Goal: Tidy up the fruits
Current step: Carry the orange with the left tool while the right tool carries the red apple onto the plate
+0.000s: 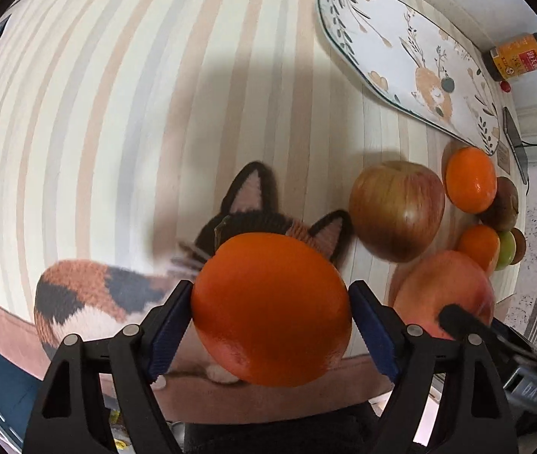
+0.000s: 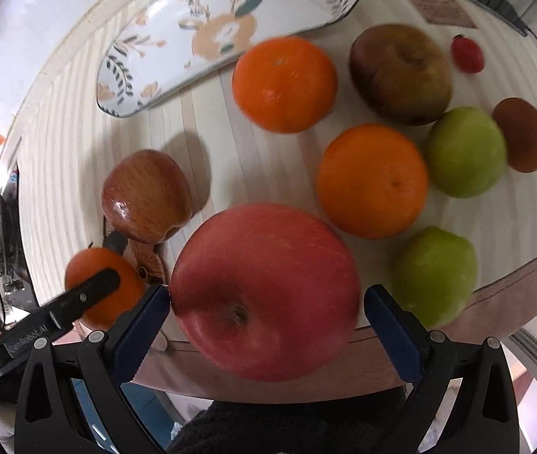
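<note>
Fruits on a striped table (image 1: 117, 94). Left gripper (image 1: 271, 314): both blue pads press an orange (image 1: 272, 310) at its sides, grasped, above a cat-shaped mat (image 1: 79, 295) at the table's near edge. Just right of it: streaked apple (image 1: 397, 210). Right gripper (image 2: 266, 310): big red apple (image 2: 264, 291) sits between the jaws; left pad touching it, right pad a sliver apart — grip uncertain, cannot tell. Further right, loose on the table: two oranges (image 2: 372, 181), two green apples (image 2: 435, 276), brownish fruit (image 2: 400, 73), small tomato (image 2: 467, 54). Floral platter (image 2: 177, 11) at the far side, holding no fruit.
</note>
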The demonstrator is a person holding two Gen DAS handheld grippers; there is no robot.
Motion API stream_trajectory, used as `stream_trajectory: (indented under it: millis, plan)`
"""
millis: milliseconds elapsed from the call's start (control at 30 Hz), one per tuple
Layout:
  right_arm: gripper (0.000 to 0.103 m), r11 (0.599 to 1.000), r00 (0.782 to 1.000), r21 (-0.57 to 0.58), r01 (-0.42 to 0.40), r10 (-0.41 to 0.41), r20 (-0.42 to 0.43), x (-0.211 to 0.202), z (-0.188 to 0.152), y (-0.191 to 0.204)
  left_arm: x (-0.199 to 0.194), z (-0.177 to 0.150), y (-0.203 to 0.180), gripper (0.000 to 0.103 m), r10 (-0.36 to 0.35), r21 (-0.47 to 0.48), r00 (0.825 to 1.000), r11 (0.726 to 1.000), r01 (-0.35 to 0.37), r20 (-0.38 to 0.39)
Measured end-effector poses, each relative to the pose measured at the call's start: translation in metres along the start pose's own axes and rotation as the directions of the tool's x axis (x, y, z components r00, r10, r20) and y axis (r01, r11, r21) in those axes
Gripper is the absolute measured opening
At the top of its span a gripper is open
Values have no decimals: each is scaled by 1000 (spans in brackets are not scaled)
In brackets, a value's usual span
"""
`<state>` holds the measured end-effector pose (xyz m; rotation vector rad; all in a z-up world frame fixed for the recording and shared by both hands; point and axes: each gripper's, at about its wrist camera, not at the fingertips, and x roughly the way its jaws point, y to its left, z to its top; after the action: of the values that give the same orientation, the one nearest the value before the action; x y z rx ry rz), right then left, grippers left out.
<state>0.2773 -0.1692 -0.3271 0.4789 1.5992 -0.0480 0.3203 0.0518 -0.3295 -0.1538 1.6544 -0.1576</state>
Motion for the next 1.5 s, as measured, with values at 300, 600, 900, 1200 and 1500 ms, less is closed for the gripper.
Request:
stream_trajectory:
  millis: [300, 600, 900, 1200, 1500]
  plan:
    - [103, 998, 998, -43, 53, -55, -39, 0, 6, 19, 0, 23, -2, 81, 53, 51, 998, 997, -55, 24]
    - [103, 998, 999, -56, 41, -42, -18, -1, 8, 23, -1, 8, -23, 80, 88, 120, 995, 989, -92, 41]
    - [102, 999, 999, -3, -43, 43, 12, -30, -4, -1, -23, -4, -3, 80, 63, 120, 996, 990, -71, 64]
    - [102, 982, 980, 20, -190, 188, 64, -89, 34, -15, -102, 20, -26, 80, -11, 137, 985, 990, -14, 174]
    - [102, 983, 976, -46, -176, 180, 125, -130, 134, -14, -136, 112, -88, 80, -27, 165, 965, 986, -17, 259]
